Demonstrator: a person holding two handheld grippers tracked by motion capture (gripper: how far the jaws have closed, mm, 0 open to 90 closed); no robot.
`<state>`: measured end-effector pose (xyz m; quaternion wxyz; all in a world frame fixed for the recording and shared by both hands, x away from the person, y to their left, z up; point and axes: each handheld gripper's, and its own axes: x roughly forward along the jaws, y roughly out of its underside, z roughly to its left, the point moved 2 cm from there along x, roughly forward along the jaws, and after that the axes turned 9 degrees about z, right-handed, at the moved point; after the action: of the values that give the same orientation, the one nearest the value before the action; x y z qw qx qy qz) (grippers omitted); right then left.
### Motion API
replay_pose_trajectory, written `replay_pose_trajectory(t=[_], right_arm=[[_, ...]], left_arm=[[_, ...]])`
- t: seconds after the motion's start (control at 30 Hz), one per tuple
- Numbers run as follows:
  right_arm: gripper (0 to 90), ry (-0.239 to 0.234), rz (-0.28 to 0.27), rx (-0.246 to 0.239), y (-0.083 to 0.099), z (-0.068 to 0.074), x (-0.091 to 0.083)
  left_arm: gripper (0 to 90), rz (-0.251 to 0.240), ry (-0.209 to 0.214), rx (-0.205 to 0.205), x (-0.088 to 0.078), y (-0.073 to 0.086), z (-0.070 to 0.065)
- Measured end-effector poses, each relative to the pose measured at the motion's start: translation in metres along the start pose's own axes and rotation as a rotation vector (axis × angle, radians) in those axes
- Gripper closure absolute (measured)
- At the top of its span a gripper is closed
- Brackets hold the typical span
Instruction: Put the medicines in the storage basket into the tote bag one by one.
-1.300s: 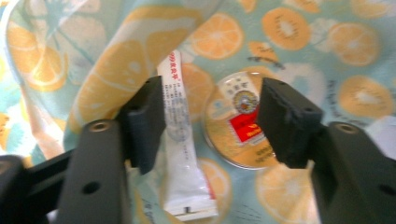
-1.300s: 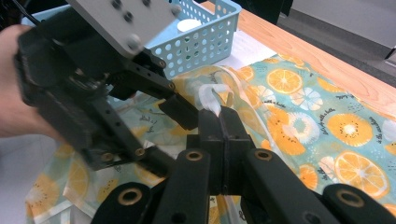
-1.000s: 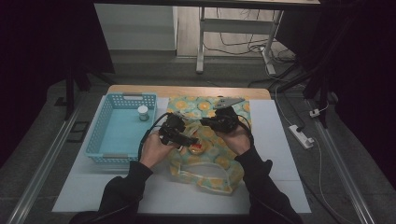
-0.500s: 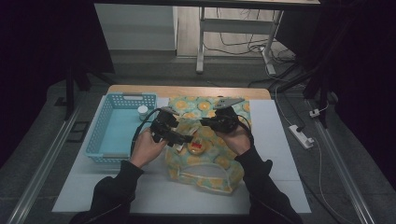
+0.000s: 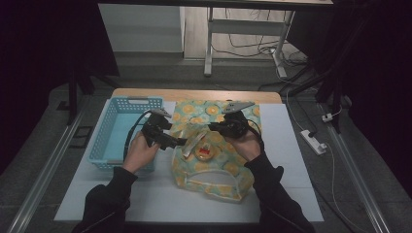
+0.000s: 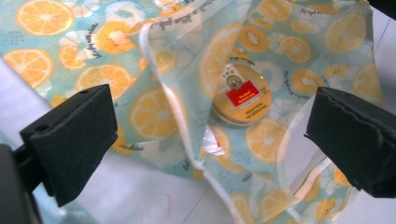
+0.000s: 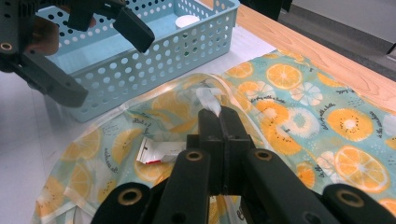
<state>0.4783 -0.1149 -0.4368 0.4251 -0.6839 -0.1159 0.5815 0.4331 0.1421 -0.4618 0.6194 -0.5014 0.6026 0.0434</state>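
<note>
A translucent bag (image 5: 214, 165) printed with orange slices lies on the white table. Inside it rests a round tin with a red label (image 6: 240, 95), also seen from above as the tin (image 5: 203, 153), beside a small red and white packet (image 7: 156, 151). My left gripper (image 5: 172, 138) hovers at the bag's left rim. Its jaws have just been opening and stand wide apart (image 6: 210, 140), with the bag's mouth below them and nothing gripped. My right gripper (image 7: 217, 114) is shut on the bag's pale strap (image 7: 208, 100), holding the rim up from the right (image 5: 216, 128).
A blue perforated basket (image 5: 109, 141) stands left of the bag, with a white round lid (image 7: 187, 21) in its far corner. A wooden table edge (image 5: 194, 94) runs along the back. A power strip (image 5: 313, 141) lies off the table's right side.
My left gripper has drawn back leftward from the bag's mouth toward the basket, and its jaws have spread wider. The right gripper has kept still on the strap.
</note>
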Motion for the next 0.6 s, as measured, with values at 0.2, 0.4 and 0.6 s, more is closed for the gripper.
replay_pose_trajectory(t=[0.2,0.4,0.6], right_arm=[[90.0,0.0,0.0,0.0,0.0,0.0,0.0],[90.0,0.005,0.0,0.0,0.001,-0.001,0.0],[90.0,0.004,-0.002,0.003,0.001,-0.002,-0.001]], left_arm=[[0.2,-0.021,-0.026,-0.027,-0.01,0.007,0.011],[2.2,-0.032,-0.046,-0.069,-0.02,0.015,0.028],[1.1,-0.031,-0.078,-0.086,-0.027,0.021,0.045]])
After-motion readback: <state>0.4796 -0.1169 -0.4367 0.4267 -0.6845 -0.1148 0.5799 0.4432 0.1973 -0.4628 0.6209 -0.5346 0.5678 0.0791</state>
